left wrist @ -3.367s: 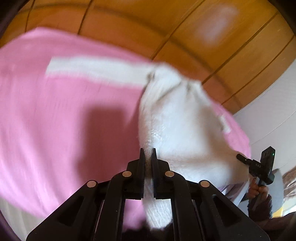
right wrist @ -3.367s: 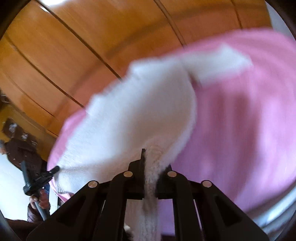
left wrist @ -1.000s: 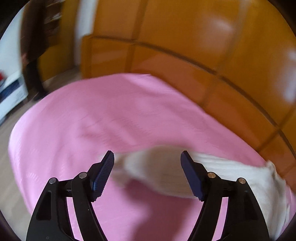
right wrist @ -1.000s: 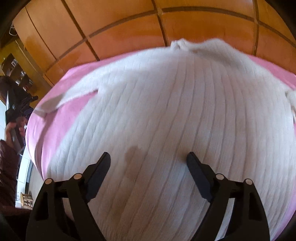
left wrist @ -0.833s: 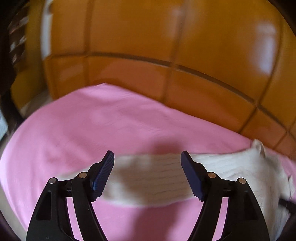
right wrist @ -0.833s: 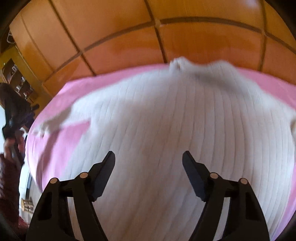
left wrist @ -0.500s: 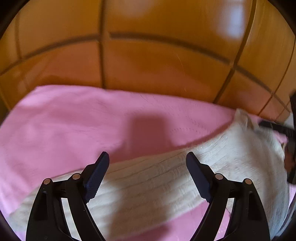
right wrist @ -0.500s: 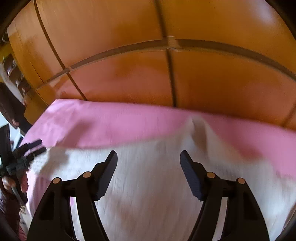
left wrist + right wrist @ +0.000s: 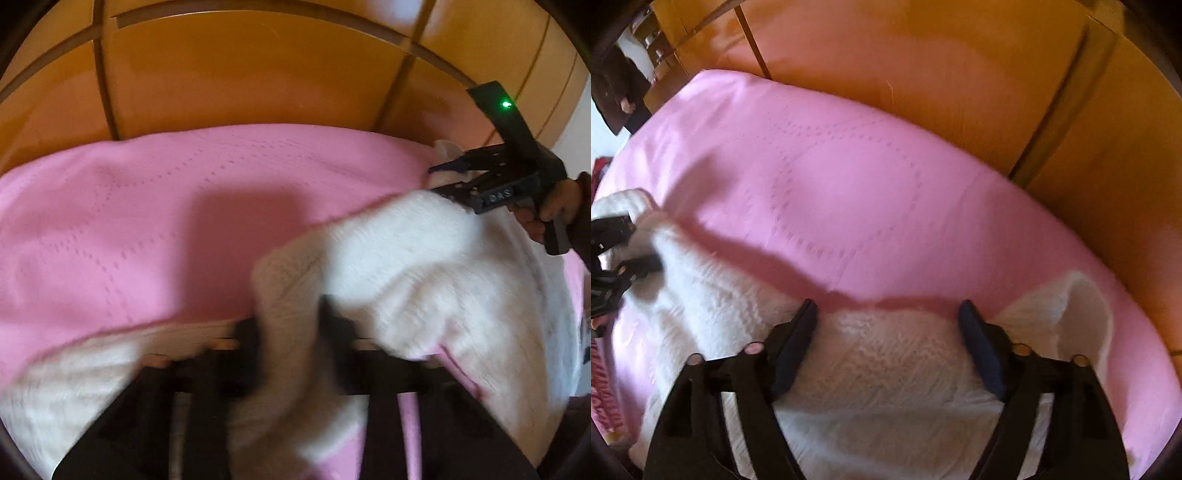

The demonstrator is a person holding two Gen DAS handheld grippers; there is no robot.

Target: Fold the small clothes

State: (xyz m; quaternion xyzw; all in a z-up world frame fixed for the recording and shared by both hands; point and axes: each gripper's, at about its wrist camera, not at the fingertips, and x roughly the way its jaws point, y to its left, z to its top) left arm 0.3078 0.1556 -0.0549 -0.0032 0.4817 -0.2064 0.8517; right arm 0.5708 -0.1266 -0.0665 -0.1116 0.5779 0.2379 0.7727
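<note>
A white knit sweater (image 9: pixel 424 266) lies on a pink bedspread (image 9: pixel 147 221). My left gripper (image 9: pixel 291 325) is closing, and a bunched fold of the sweater is pinched between its jaws and rises above them. In the right wrist view my right gripper (image 9: pixel 886 308) hovers low over the sweater's (image 9: pixel 879 369) far edge. Its jaws are closing but still wide, with knit between them and the pads not pressing. The right gripper (image 9: pixel 439 181) also shows at the far right of the left wrist view, held by a hand (image 9: pixel 550 210). The left gripper (image 9: pixel 624 251) sits at that view's left edge.
Orange-brown wooden wardrobe panels (image 9: pixel 240 74) stand right behind the bed. The pink bedspread (image 9: pixel 849 184) stretches bare beyond the sweater. A raised flap of the sweater (image 9: pixel 1082 314) stands right of my right gripper. A dark-clothed figure (image 9: pixel 613 92) is at the upper left.
The left jaws went from wide open to closed on a fold of the sweater. Both grippers dropped and tilted down toward the far edge. The right jaws narrowed a little.
</note>
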